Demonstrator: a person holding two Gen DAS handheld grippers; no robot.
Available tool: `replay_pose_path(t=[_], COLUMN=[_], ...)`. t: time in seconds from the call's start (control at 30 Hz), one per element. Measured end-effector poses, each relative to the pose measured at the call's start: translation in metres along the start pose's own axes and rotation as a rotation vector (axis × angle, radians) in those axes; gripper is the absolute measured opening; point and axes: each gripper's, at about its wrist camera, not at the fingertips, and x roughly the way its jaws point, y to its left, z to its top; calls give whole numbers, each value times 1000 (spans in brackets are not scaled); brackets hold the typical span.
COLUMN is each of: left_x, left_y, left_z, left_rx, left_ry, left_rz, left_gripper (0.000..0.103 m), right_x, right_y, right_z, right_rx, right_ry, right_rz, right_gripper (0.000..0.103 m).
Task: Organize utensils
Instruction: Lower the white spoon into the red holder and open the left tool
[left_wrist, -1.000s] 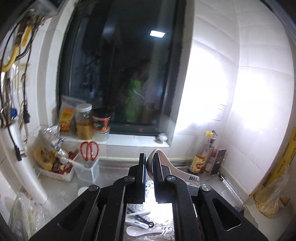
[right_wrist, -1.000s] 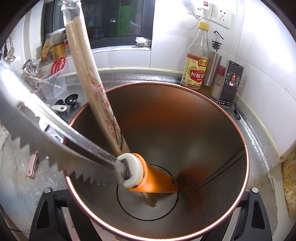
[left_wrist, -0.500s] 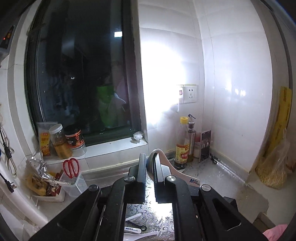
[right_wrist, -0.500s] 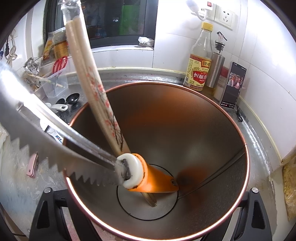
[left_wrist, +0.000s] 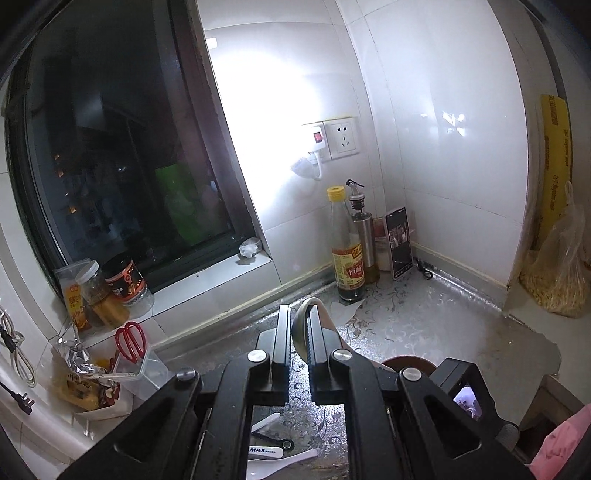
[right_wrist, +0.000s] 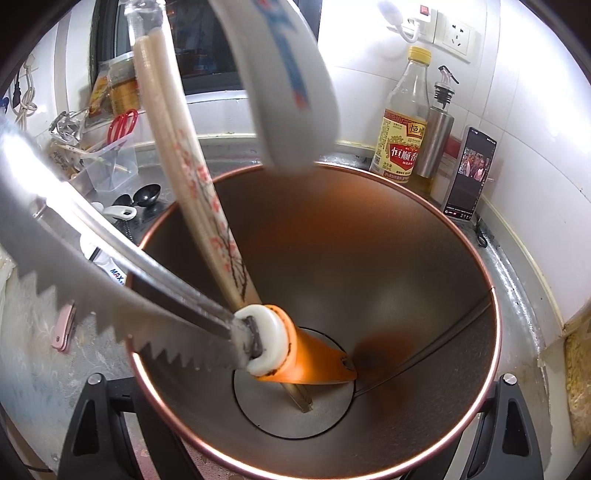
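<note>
My left gripper (left_wrist: 299, 314) is shut on a spoon (left_wrist: 301, 332) with a metal bowl and a white printed handle. In the right wrist view that spoon's handle (right_wrist: 284, 85) hangs over the far rim of the metal utensil holder (right_wrist: 495, 314). The holder sits between the fingers (right_wrist: 96, 384) of my right gripper (right_wrist: 303, 380), whose jaws are opening while the fingers still hug its sides. Inside it lean a serrated knife (right_wrist: 92, 266) with an orange handle and wrapped chopsticks (right_wrist: 192, 173). The holder's rim (left_wrist: 406, 360) also shows just right of my left fingers.
More white spoons (left_wrist: 273, 454) and black spoons (right_wrist: 144, 194) lie on the counter left of the holder. A vinegar bottle (left_wrist: 347, 251), an oil dispenser (left_wrist: 364, 236) and a phone (left_wrist: 399, 240) stand in the corner. A clear box with red scissors (left_wrist: 129, 339) stands under the window.
The left wrist view has swung right from the window to the tiled corner and rolled. The spoon's handle has come into the right wrist view above the holder. The right gripper has kept still.
</note>
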Motion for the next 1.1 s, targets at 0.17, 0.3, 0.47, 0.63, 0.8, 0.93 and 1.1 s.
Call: replay_pose_path(t=[0.17, 0.3, 0.47, 0.63, 0.8, 0.93, 1.1], left_x=[10, 18, 25, 24, 17, 13, 13], left_y=[-12, -18, -24, -22, -15, -5, 6], left_z=[-2, -5, -8, -9, -8, -7, -8], left_rx=[30, 30, 19, -15, -46, -86, -135], left_ry=[29, 59, 96, 107, 84, 78, 74], left_rz=[-25, -73, -136, -193, -199, -201, -201], left_gripper=[10, 10, 10, 16, 29, 30, 47], right_x=[0, 0, 0, 0, 1, 1, 1], right_y=[0, 0, 1, 1, 0, -1, -2], right_z=[0, 0, 0, 0, 1, 1, 2], right_rx=[0, -1, -1, -1, -1, -1, -3], right_ry=[1, 1, 2, 3, 8, 8, 10], right_rz=[-1, -1, -2, -2, -6, -8, -8], right_gripper=[93, 93, 93, 93, 93, 93, 93])
